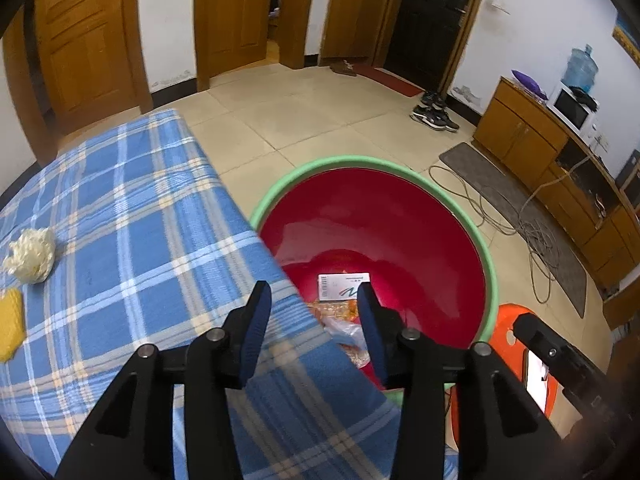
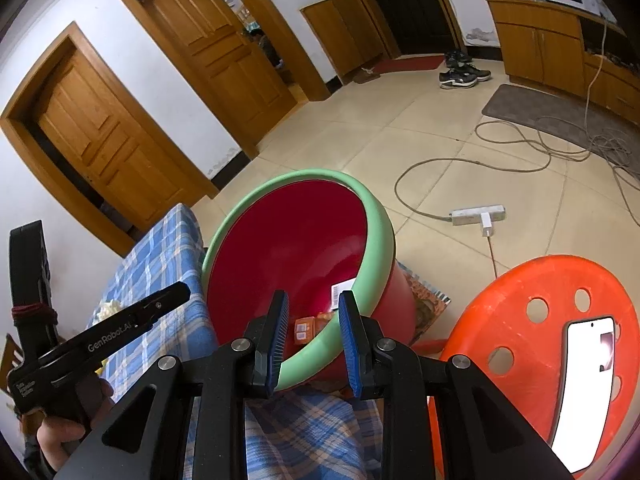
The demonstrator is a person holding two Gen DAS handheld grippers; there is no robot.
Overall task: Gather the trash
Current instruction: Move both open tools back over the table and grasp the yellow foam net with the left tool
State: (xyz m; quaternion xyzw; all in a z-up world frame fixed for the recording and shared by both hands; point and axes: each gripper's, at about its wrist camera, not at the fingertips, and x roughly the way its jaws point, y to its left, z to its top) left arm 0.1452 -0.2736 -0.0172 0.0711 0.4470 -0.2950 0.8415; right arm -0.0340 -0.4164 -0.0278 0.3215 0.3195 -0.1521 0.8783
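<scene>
At 12 o'clock of the left gripper (image 1: pixel 312 300), the red bin (image 1: pixel 420 240) with a green rim is sitting just off the table edge, mouth tilting toward both cameras. Left jaws are standing apart with nothing between the pads. Inside the bin, a white card (image 1: pixel 344 285) is lying flat, long axis running 9-to-3 in the left wrist view, with orange wrappers (image 1: pixel 340 310) and a clear plastic bag (image 1: pixel 346 330) just below it. On the blue plaid tablecloth (image 1: pixel 140 220), at 9 o'clock, a crumpled tissue (image 1: pixel 32 256) and a yellow piece (image 1: pixel 10 326) are lying near each other. The right gripper (image 2: pixel 313 330) is hovering over the bin rim, pads narrowly parted, gripping nothing. At 4 o'clock in the right view, a phone (image 2: pixel 584 392) is resting on the orange stool (image 2: pixel 520 320).
</scene>
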